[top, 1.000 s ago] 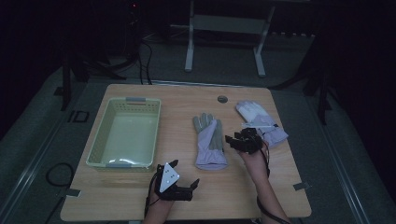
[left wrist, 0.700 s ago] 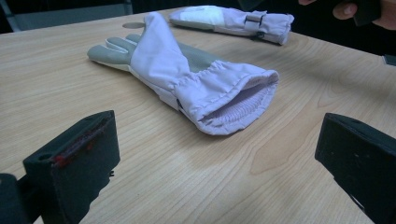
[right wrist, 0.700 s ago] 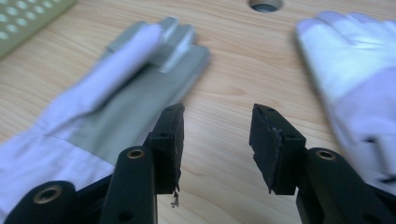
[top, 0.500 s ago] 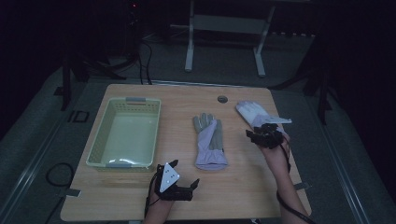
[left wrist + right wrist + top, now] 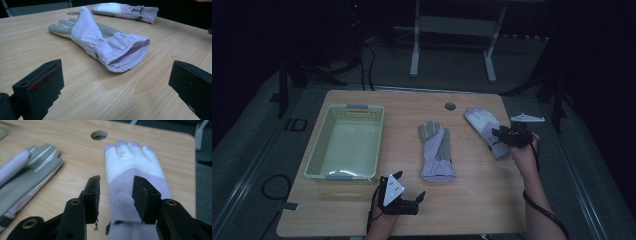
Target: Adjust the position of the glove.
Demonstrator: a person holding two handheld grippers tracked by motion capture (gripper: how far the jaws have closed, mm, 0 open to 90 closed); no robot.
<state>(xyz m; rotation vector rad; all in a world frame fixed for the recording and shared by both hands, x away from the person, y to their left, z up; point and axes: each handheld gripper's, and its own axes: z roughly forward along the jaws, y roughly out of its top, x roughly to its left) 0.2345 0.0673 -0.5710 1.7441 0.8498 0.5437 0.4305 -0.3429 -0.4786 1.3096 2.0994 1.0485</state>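
Note:
Two pale lilac work gloves lie flat on the wooden table [image 5: 362,210]. The middle glove [image 5: 437,150] [image 5: 100,40] [image 5: 27,172] shows its grey palm, and its open cuff faces my left gripper [image 5: 408,185] [image 5: 115,85]. That gripper rests near the front edge with its jaws wide and open, nothing between them. The right glove [image 5: 482,122] [image 5: 130,162] [image 5: 125,8] lies near the table's right edge. My right gripper [image 5: 501,134] [image 5: 116,192] hovers over its wrist part. Its jaws have just been closing; they stand partly open, astride the glove, with the pads not pressing it.
A pale green plastic basket [image 5: 377,140] stands at the left of the table. A round cable hole [image 5: 450,106] [image 5: 99,135] lies near the far edge. The table's right edge is close beside the right glove. Metal stand legs rise beyond the table.
My right gripper has moved right and a little away, from beside the middle glove's cuff to over the right glove. The left gripper and both gloves have stayed put.

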